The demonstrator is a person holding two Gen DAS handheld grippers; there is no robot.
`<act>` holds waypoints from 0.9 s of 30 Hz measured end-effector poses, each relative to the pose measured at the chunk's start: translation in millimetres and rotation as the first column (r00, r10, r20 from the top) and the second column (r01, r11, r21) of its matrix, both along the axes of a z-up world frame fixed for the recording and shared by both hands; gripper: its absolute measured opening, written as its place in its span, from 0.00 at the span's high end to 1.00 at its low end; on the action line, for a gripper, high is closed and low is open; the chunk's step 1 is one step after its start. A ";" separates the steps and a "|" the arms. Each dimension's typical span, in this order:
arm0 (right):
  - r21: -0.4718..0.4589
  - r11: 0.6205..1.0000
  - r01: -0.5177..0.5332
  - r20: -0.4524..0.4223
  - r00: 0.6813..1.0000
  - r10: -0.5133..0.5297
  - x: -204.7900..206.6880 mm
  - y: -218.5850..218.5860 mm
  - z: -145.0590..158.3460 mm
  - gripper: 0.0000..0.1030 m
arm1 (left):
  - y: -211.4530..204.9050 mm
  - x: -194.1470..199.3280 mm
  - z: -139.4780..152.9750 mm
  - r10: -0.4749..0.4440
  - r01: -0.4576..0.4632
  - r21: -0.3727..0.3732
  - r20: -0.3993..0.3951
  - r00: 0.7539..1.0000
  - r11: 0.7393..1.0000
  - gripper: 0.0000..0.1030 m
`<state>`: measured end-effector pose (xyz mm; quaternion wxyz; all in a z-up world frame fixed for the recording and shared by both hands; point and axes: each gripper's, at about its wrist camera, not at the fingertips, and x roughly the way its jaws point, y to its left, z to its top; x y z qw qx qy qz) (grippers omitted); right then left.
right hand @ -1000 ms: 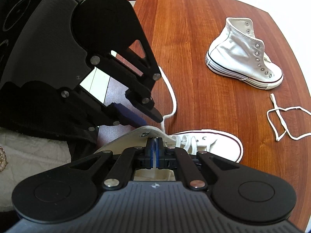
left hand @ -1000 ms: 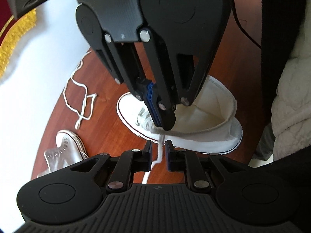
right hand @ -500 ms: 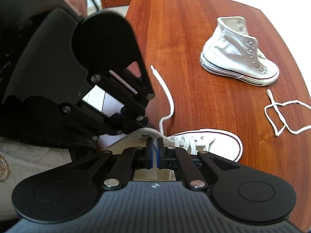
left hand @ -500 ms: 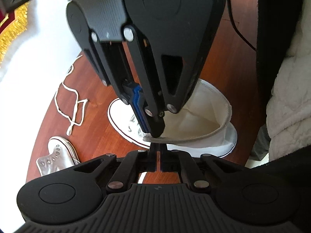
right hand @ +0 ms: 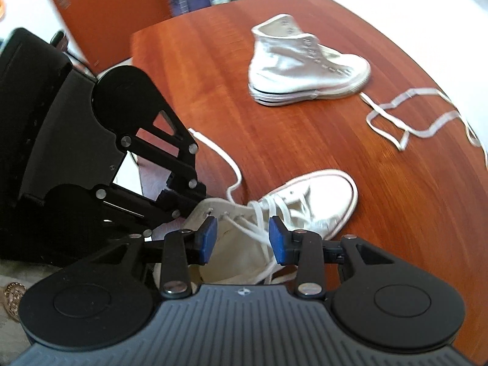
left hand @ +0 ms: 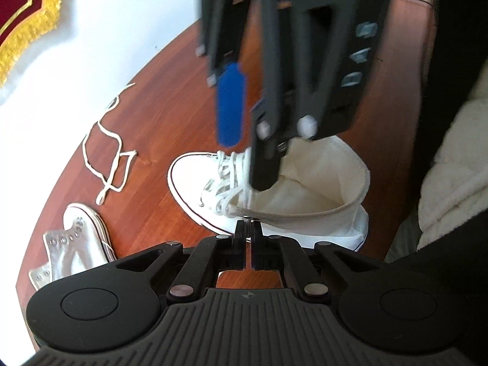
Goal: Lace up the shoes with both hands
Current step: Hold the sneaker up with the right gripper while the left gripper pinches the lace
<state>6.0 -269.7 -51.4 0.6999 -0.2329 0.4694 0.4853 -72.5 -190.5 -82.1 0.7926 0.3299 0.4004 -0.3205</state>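
Left wrist view: left gripper [left hand: 250,228] low centre, jaws closed tight at the collar edge of the near white high-top shoe [left hand: 320,183]; a thin bit of white lace seems pinched between the fingertips, hard to be sure. The shoe sits mid-frame on the wooden table [left hand: 170,97], toe pointing left, lace [left hand: 225,183] partly threaded through the lower eyelets. Right gripper [left hand: 244,140] comes down from the top centre, blurred, blue pad showing, jaws opening, one finger tip down inside the shoe's opening next to the lace. Loose spare lace [left hand: 106,152] lies left of the shoe; second white shoe [left hand: 76,244] lower left, unlaced.

Right wrist view: right gripper [right hand: 241,239] low centre, blue pads apart and opening, lace strands [right hand: 259,228] run between them but the pads do not press. The near shoe [right hand: 311,201] is directly beneath. Left gripper [right hand: 180,201] at left, tips at the shoe collar, a lace end [right hand: 219,155] rising from there. Second shoe [right hand: 305,70] upper right, spare lace [right hand: 411,116] at the right edge.
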 end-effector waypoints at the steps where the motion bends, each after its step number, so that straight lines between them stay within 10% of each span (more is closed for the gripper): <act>1: -0.004 0.998 0.061 0.005 0.998 -0.061 -2.9 -4.0 -0.2 0.63 | 0.0 1.1 1.3 0.004 -0.004 -0.007 -0.006 1.000 1.000 0.97; 9: -0.033 0.909 0.415 -0.009 0.910 -0.416 -14.9 -27.8 -9.3 0.62 | 21.1 19.9 -2.5 0.011 -0.020 -0.131 -0.065 0.998 0.991 0.98; 19: -0.056 0.797 0.601 -0.052 0.796 -0.603 -33.7 -29.7 -22.0 0.62 | 39.9 30.2 -0.7 0.021 -0.061 -0.241 -0.165 0.986 0.969 0.98; 22: -0.070 0.769 0.636 -0.060 0.767 -0.639 -38.0 -27.8 -29.2 0.86 | 40.9 27.3 1.4 0.036 -0.082 -0.255 -0.178 0.983 0.963 0.98; 27: -0.075 0.738 0.671 -0.057 0.736 -0.675 -41.6 -30.0 -31.5 0.92 | 46.3 26.1 2.5 0.073 -0.122 -0.268 -0.185 0.980 0.956 0.98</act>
